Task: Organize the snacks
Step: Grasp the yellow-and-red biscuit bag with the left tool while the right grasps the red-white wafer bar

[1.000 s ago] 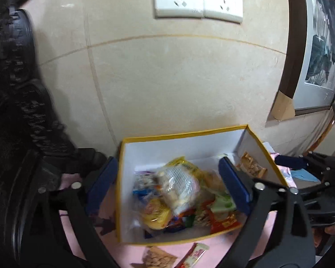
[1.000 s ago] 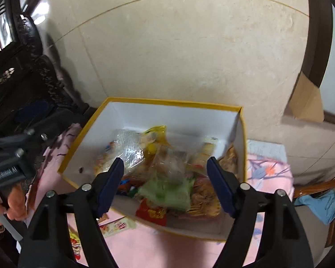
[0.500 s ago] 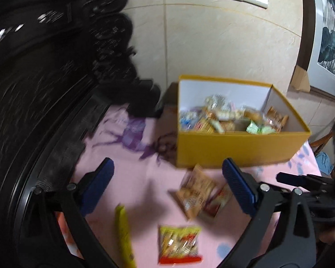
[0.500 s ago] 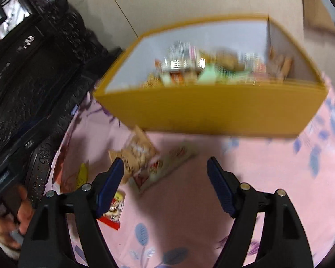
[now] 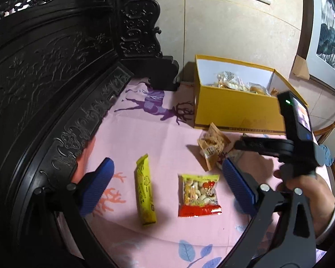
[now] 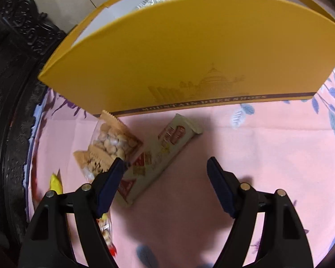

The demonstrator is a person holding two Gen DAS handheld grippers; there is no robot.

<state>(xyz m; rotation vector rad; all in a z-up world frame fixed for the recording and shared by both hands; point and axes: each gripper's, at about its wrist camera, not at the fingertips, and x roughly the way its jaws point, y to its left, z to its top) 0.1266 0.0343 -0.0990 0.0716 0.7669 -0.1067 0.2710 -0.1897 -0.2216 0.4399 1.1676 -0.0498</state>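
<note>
1. Snacks lie loose on the pink cloth (image 5: 145,134) over the worktop: a yellow bar (image 5: 145,189) and a red-edged bag (image 5: 198,195) sit nearest, side by side but apart.
2. The left tongs (image 5: 167,181) hover above these two with jaws spread wide, gripping nothing.
3. The right tongs (image 6: 165,174) also stand wide open and empty; the left pad (image 6: 114,178) overlaps the lower end of a cream pack (image 6: 158,156), though whether it touches is unclear.
4. A nut bag (image 6: 111,143) lies just left of the cream pack, their edges touching, its top corner at the box's base.
5. A hand (image 5: 306,187) holds the right tool's grip.
6. The yellow box (image 5: 236,109) stands beyond, open, with more snacks (image 5: 234,83) inside.
7. Dark carved furniture (image 5: 55,67) borders the left, against a tiled wall (image 5: 234,33).
</note>
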